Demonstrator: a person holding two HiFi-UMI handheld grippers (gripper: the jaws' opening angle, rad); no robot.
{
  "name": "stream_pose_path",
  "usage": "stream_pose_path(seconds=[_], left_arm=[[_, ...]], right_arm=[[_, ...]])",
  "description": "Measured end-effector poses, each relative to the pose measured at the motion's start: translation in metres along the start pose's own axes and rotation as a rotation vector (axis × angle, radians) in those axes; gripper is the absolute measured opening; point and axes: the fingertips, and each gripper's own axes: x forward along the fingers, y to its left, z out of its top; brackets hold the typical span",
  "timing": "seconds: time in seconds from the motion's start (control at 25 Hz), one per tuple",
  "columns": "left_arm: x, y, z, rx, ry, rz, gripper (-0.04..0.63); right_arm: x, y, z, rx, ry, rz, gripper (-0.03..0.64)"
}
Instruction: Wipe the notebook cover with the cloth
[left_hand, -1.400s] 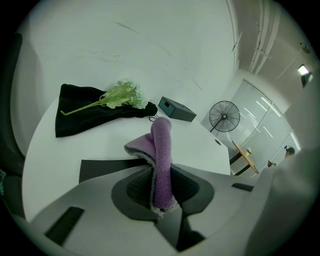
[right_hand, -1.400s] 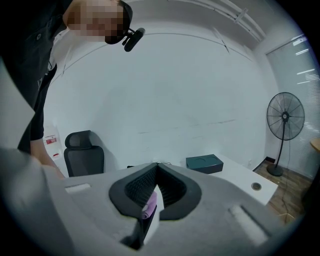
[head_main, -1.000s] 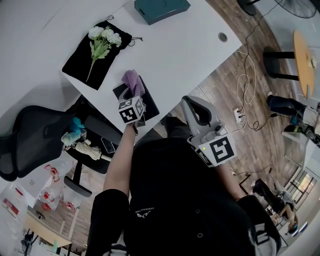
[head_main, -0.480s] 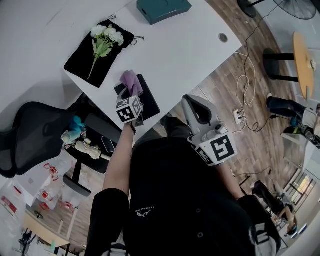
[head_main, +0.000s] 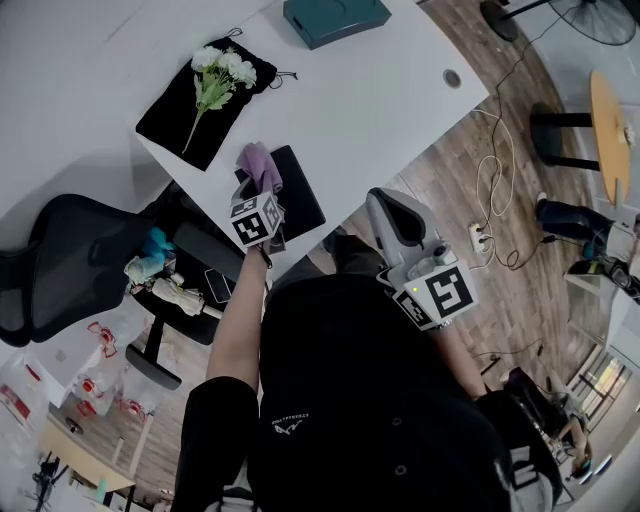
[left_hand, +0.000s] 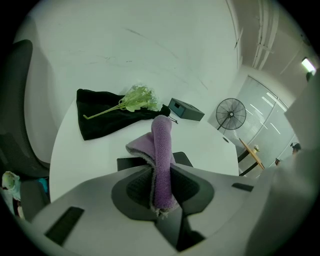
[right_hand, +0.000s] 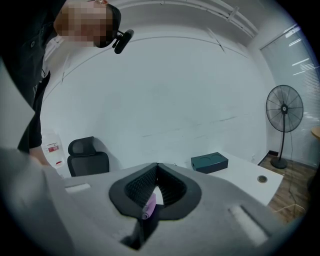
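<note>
Head view: notebook lies flat at the bench corner, with the cloth over its near-left part. Left gripper view: left gripper jaws clenched mid-fold on the cloth, judged soft and light, its strip running lengthwise out from the jaws. Right gripper view: right gripper jaws closed, empty.

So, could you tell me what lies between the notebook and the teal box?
Nothing: the head view shows only bare white table between the notebook and the teal box.
</note>
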Motion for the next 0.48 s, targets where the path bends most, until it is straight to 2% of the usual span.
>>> stream_pose_path(seconds=[0.48], left_arm=[[-0.013, 0.02, -0.002, -0.01, -0.011, 0.043, 0.074]], right_arm=[[0.005, 0.017, -0.001, -0.025, 0.007, 0.046, 0.002]])
